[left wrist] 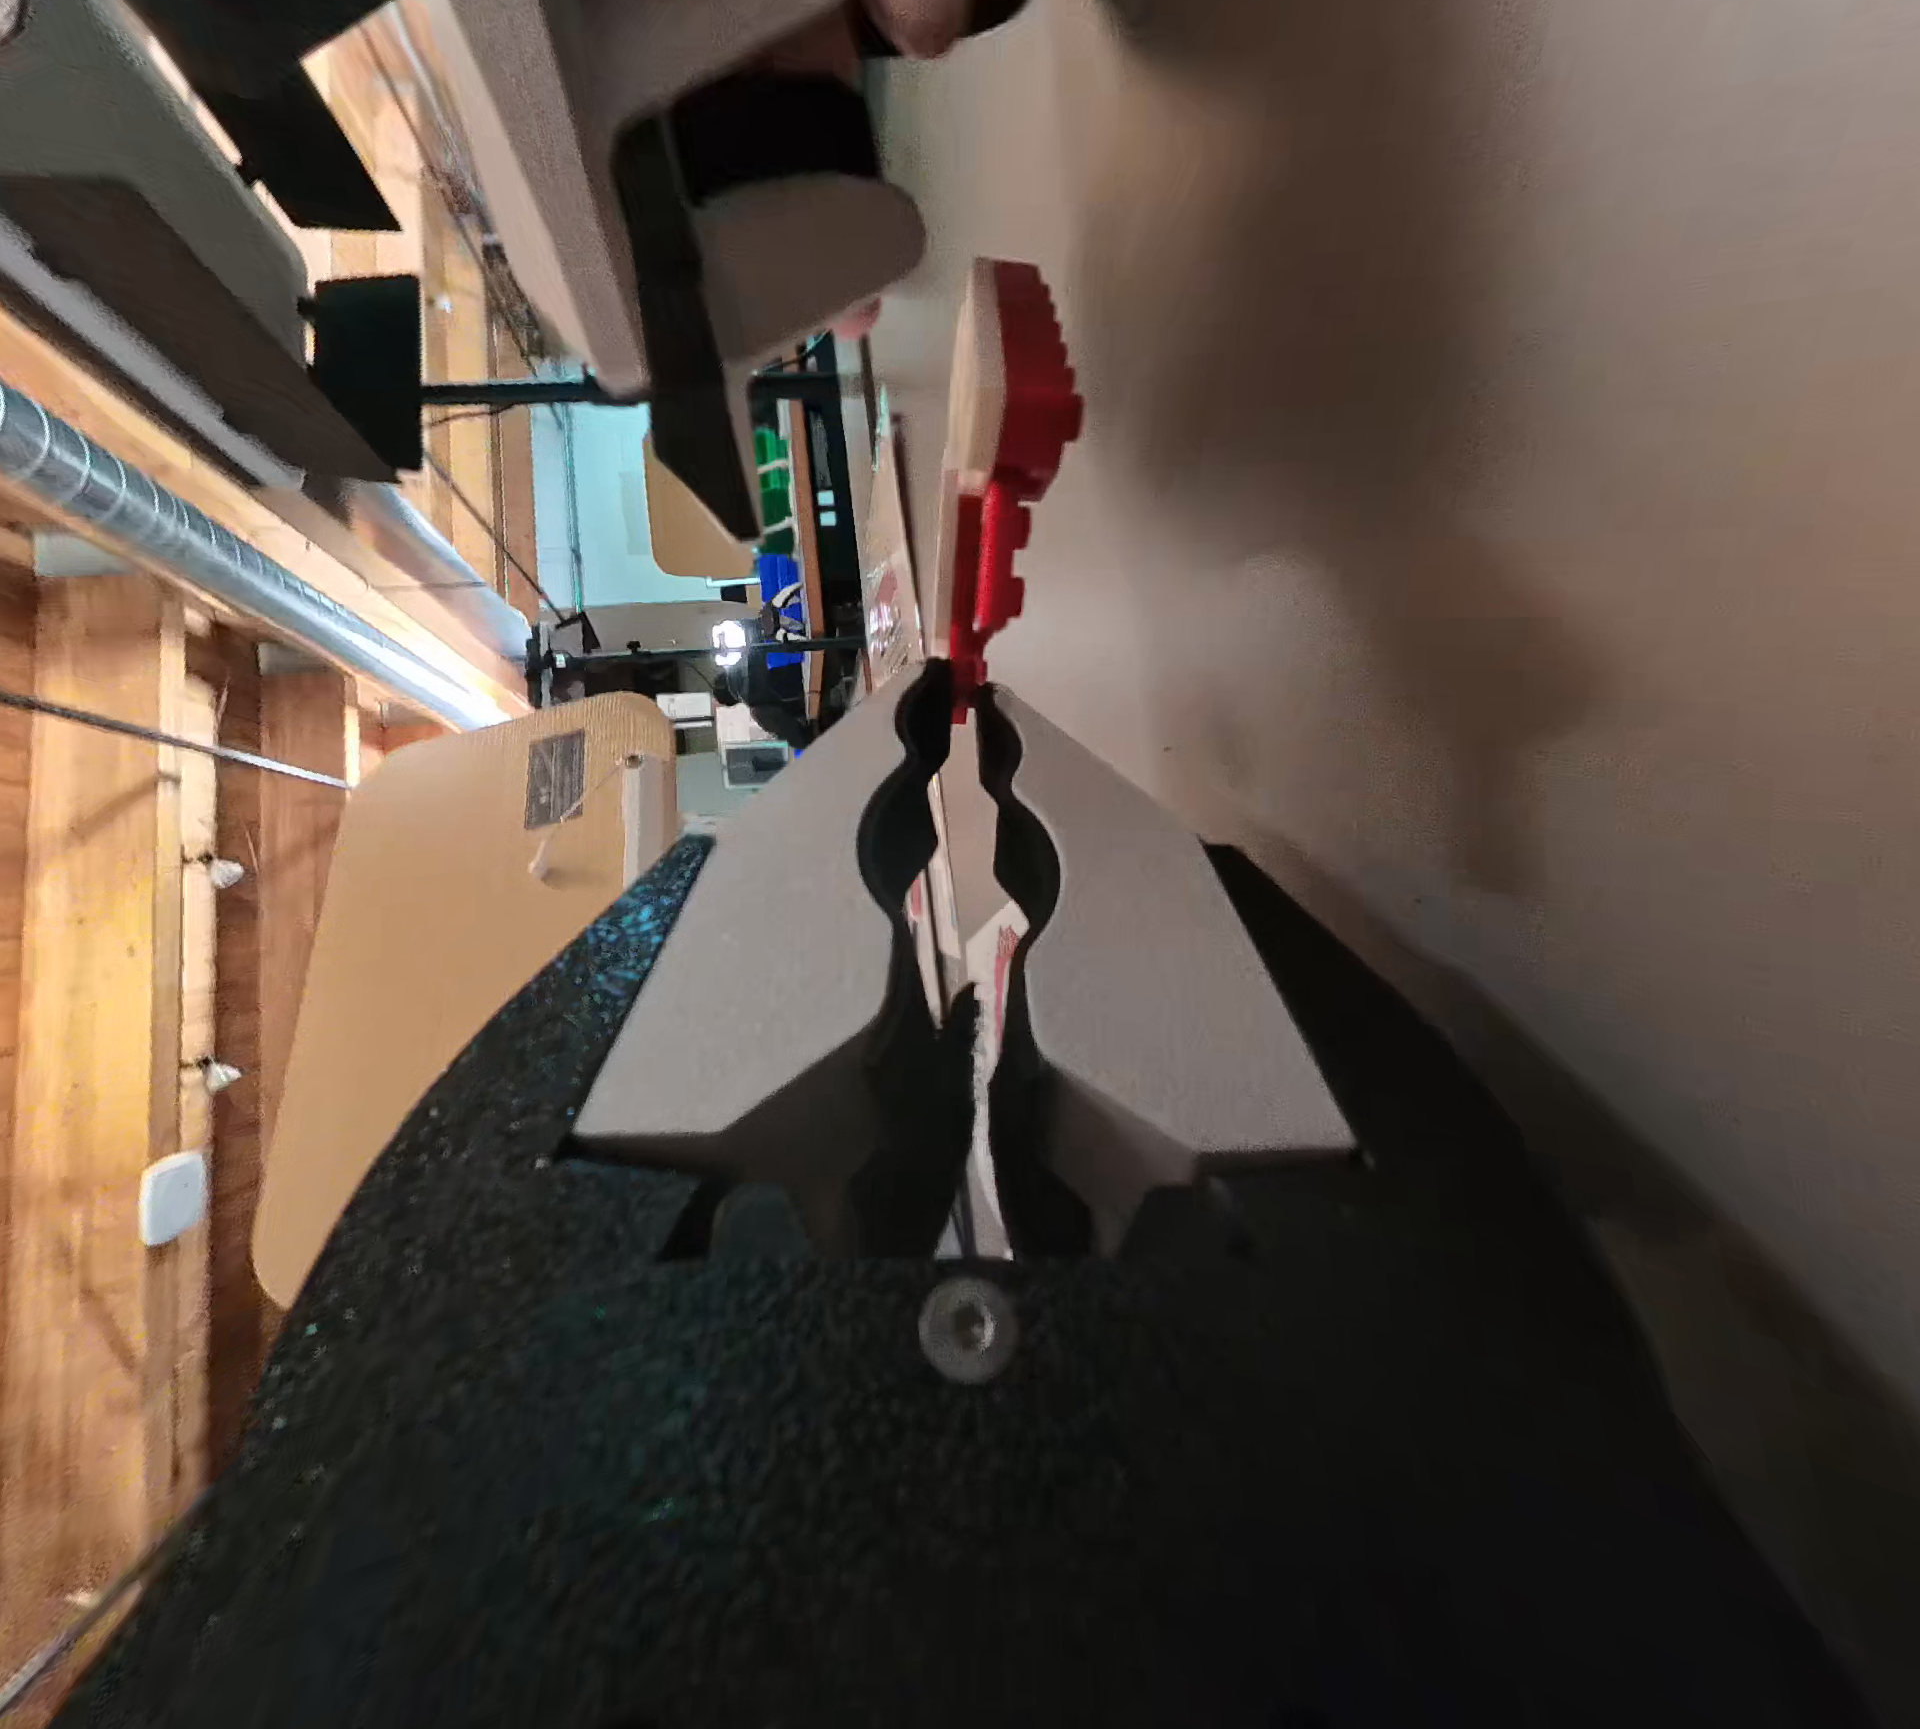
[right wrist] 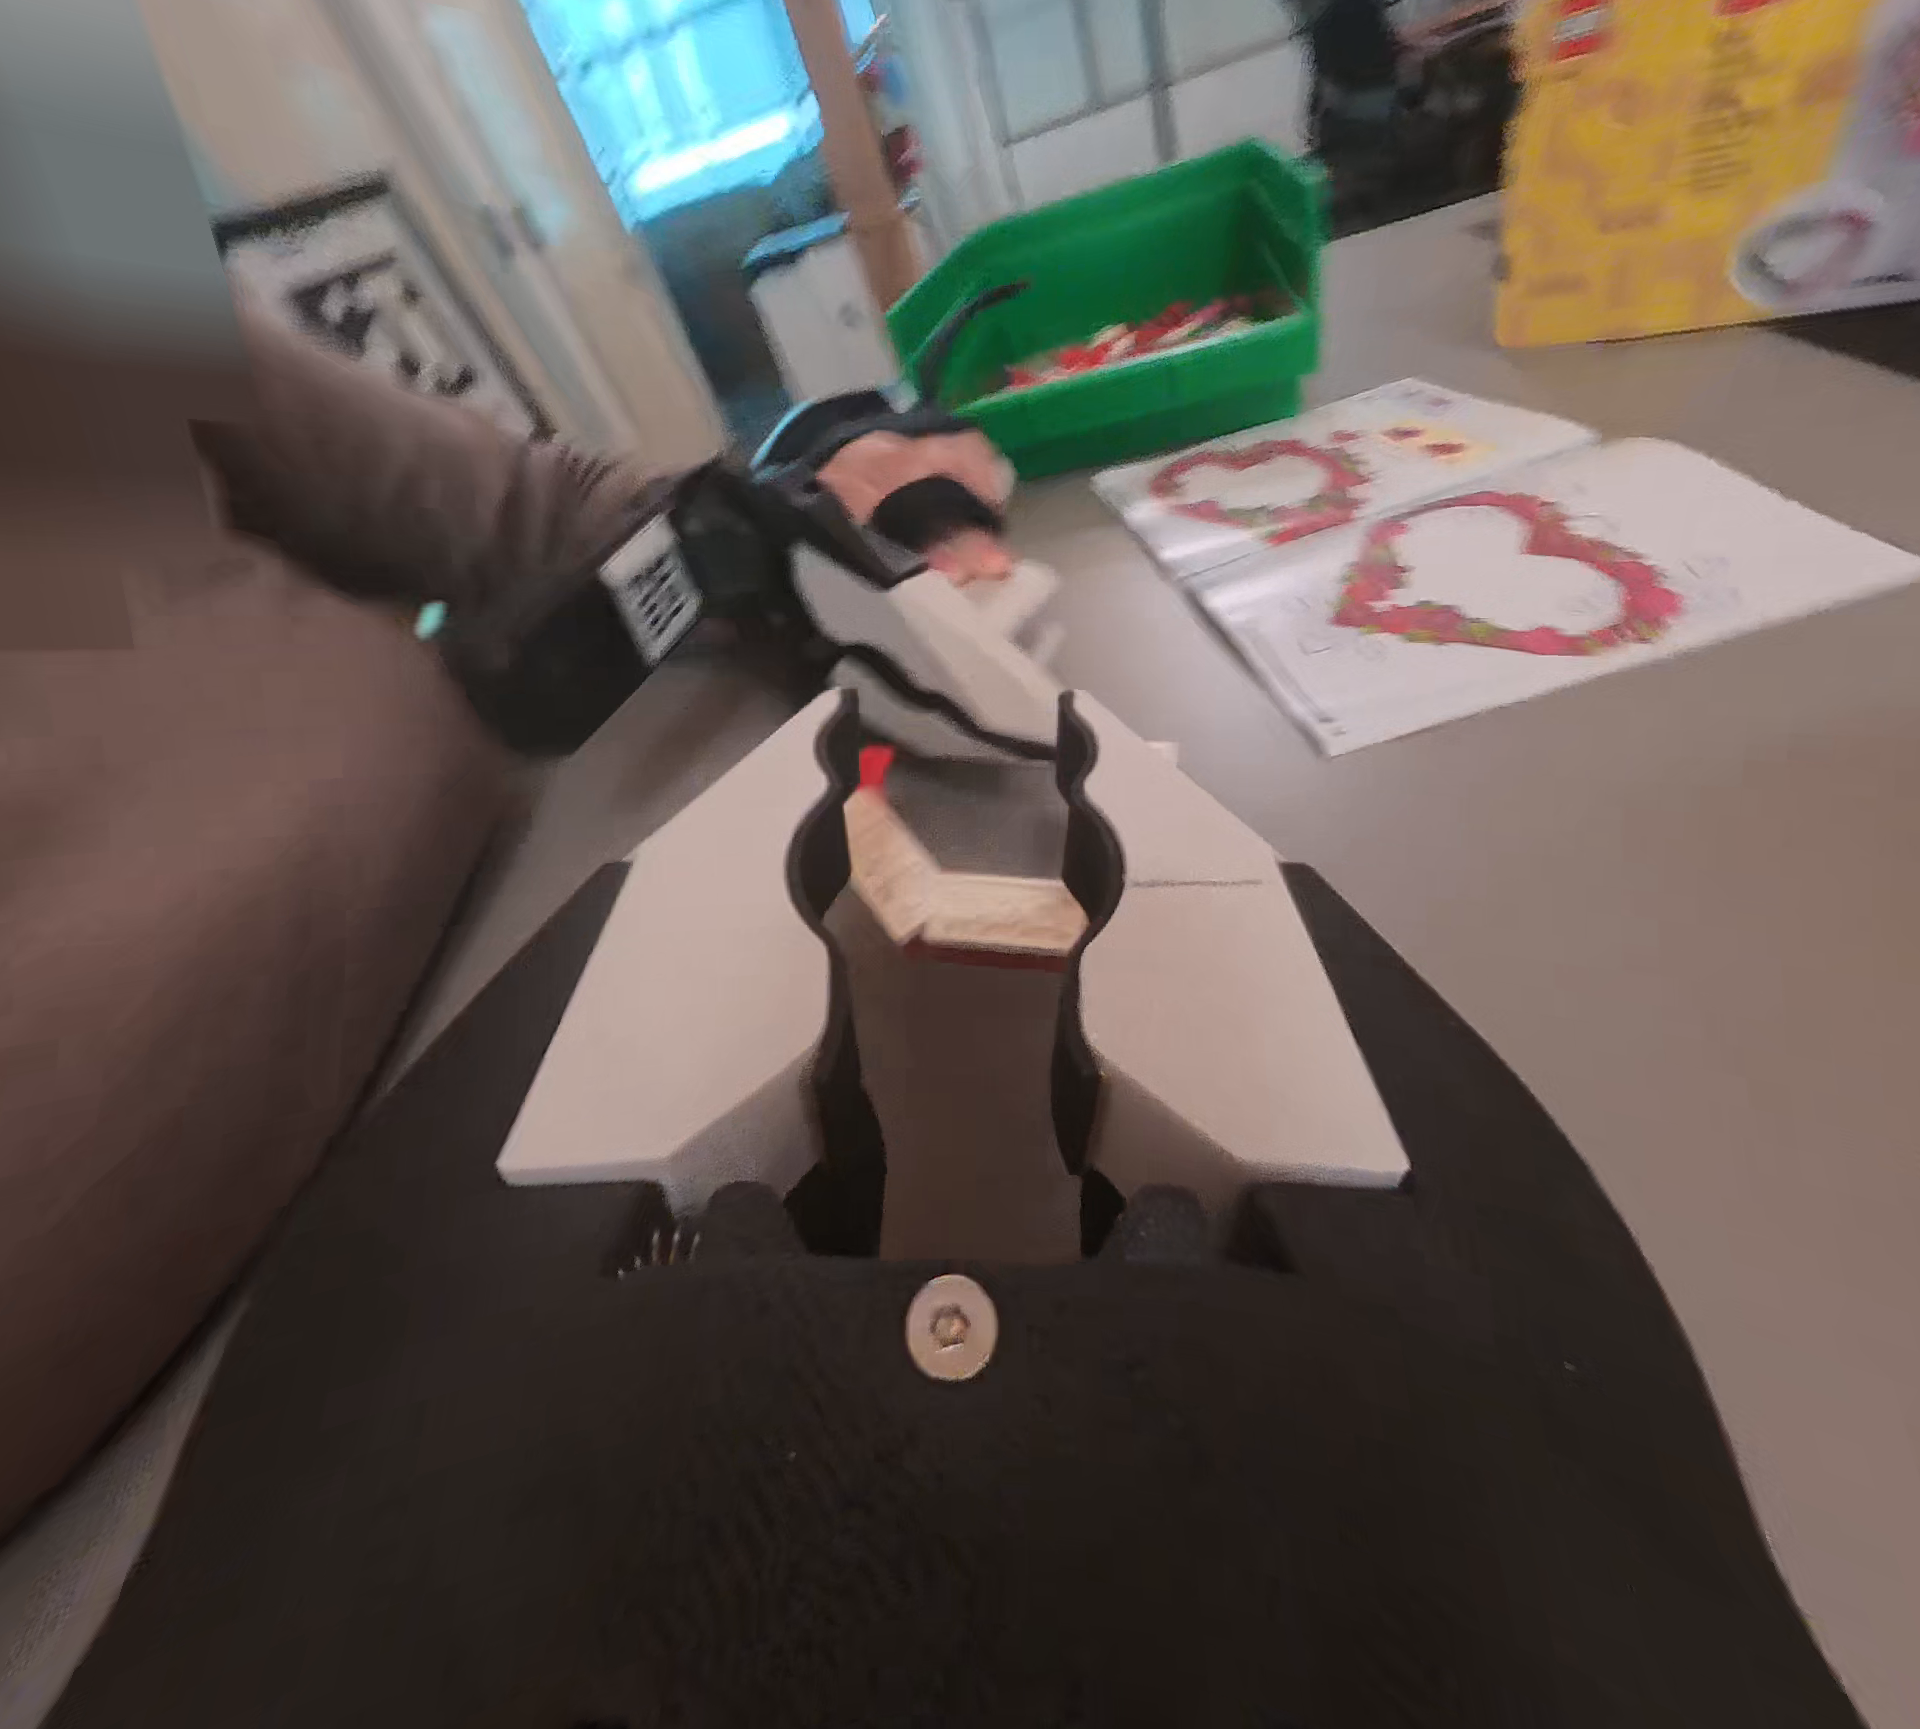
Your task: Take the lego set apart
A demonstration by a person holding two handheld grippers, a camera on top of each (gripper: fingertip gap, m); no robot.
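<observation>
A flat tan and red lego piece [right wrist: 966,900] is held off the grey table [right wrist: 1558,952] between both grippers. My right gripper [right wrist: 956,723] is shut on its wide tan end, with the piece spanning the gap between the pads. My left gripper [left wrist: 961,692] is shut on the narrow red tip of the same piece [left wrist: 1008,432]; the left wrist view is turned on its side. In the right wrist view the left gripper [right wrist: 935,640] comes in from beyond and meets the red tip [right wrist: 878,760]. One finger of the right gripper [left wrist: 810,256] shows at the top of the left wrist view.
A green bin [right wrist: 1122,401] with several loose bricks stands at the back of the table. An open instruction booklet [right wrist: 1455,578] with heart pictures lies to the right. A yellow box [right wrist: 1683,152] stands at the far right. A brown sleeve [right wrist: 364,495] reaches in from the left. Some 6 cm of space lies between my two pairs of fingers.
</observation>
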